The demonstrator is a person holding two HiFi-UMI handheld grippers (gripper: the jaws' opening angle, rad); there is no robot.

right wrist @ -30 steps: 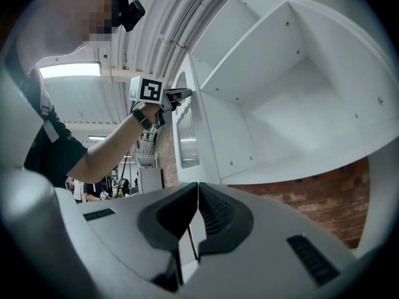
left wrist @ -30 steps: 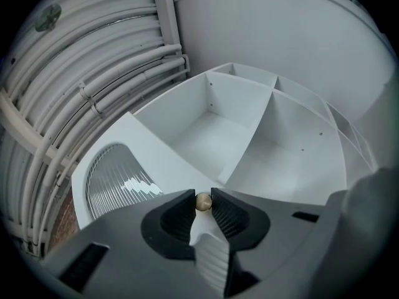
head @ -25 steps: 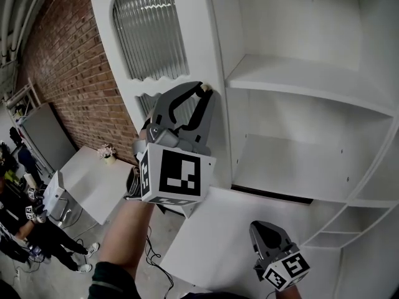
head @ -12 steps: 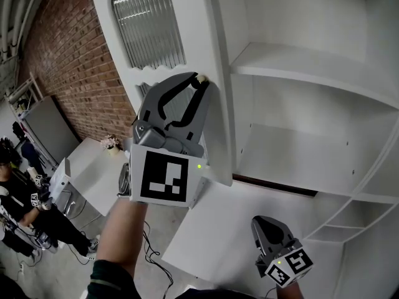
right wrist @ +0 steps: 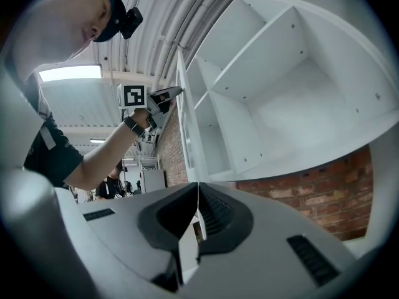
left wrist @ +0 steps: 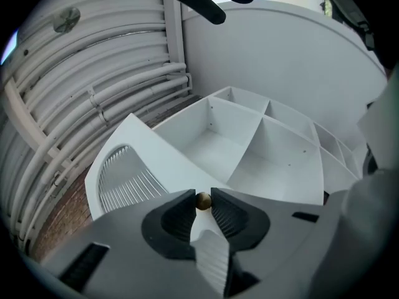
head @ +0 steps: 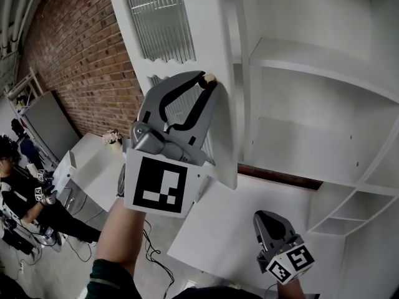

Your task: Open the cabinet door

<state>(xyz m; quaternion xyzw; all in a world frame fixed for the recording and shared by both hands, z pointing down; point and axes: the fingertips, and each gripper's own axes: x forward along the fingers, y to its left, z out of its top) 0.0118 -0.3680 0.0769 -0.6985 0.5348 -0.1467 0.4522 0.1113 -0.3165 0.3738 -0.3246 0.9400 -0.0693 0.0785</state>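
- At the door's free edge, the left gripper (head: 206,80) has its 2 jaws pinched on the small brass knob (head: 210,77), the only purchase for pulling the panel.
- Left of the bare shelves (head: 312,67), the cabinet door (head: 209,36) stands swung well out, its ribbed glass (head: 162,17) toward the brick wall (head: 81,48); I judge it nearly open.
- Near right and low, the right gripper (head: 267,220) hangs with jaws together on nothing, well apart from the door, likely kept clear of its swing.
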